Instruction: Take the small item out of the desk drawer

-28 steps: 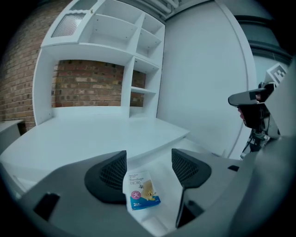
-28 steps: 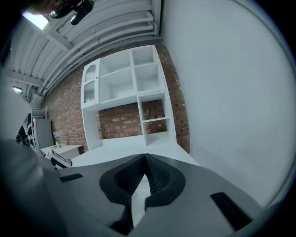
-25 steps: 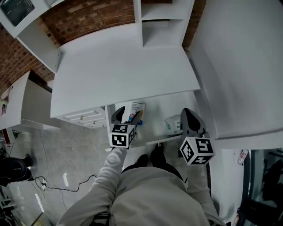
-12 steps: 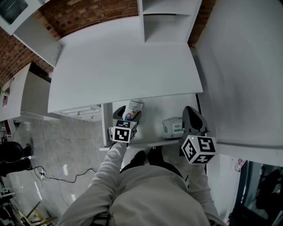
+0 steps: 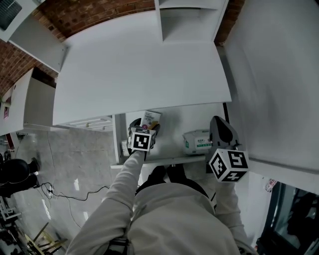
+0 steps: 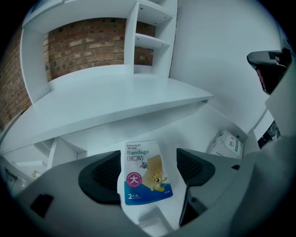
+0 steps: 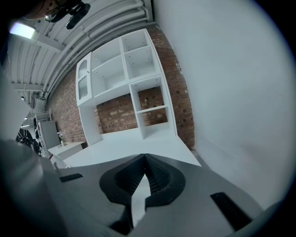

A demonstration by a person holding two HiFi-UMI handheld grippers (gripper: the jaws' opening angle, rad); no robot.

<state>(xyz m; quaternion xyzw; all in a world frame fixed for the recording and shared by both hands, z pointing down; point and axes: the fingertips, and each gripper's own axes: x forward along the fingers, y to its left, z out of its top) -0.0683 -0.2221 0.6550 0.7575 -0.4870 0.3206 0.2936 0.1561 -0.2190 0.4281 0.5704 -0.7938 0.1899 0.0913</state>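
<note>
Left claw (image 6: 149,167) reaching into pulled-out drawer (image 5: 172,130) beneath desk (image 5: 139,69), opening to straddle bandage packet (image 6: 147,175), pads clear of it; right claw (image 7: 144,178) pressed together, empty, parked aside.

A white shelf unit (image 5: 192,20) stands against a brick wall (image 5: 99,11); a black cable (image 5: 48,189) lies on the grey floor (image 5: 75,159).
</note>
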